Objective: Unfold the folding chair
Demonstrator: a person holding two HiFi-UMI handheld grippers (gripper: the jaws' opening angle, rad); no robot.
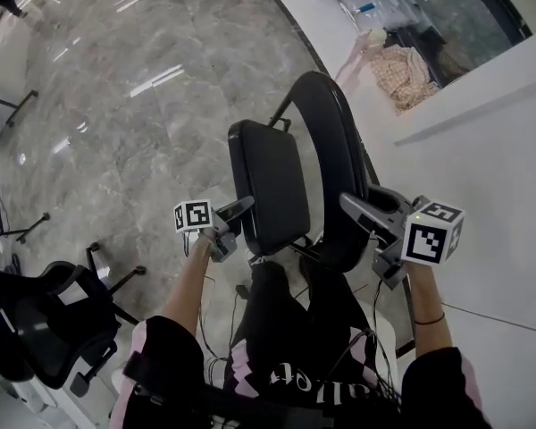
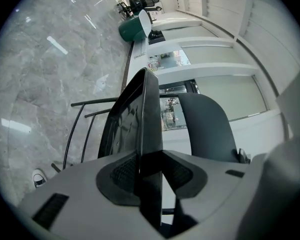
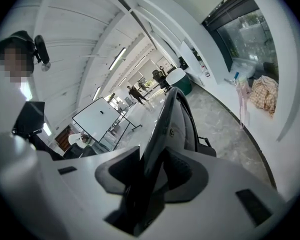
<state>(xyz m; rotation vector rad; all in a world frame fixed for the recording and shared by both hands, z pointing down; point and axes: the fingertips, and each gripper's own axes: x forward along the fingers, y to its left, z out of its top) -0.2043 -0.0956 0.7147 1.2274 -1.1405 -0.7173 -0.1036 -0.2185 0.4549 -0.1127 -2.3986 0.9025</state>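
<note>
Polished grey marble floor (image 1: pixel 152 96) runs away beyond and to the left of the folding chair (image 1: pixel 290 172), which stands right in front of me; that side is where the open room lies. On the chair's right a white ledge (image 1: pixel 482 96) hems it in closely, with a checked cloth (image 1: pixel 402 74) heaped on it past the chair's far end. A black office chair (image 1: pixel 36 315) sits near me, well to the left of the folding chair.

My left gripper (image 1: pixel 235 213) is clamped on the near left edge of the black seat (image 1: pixel 268 186). The panel stands edge-on between its pads, and both press on it. My right gripper (image 1: pixel 355 206) is closed on the rim of the curved backrest (image 1: pixel 335 141), which rises between its pads. Seat and backrest stand side by side, near each other.
</note>
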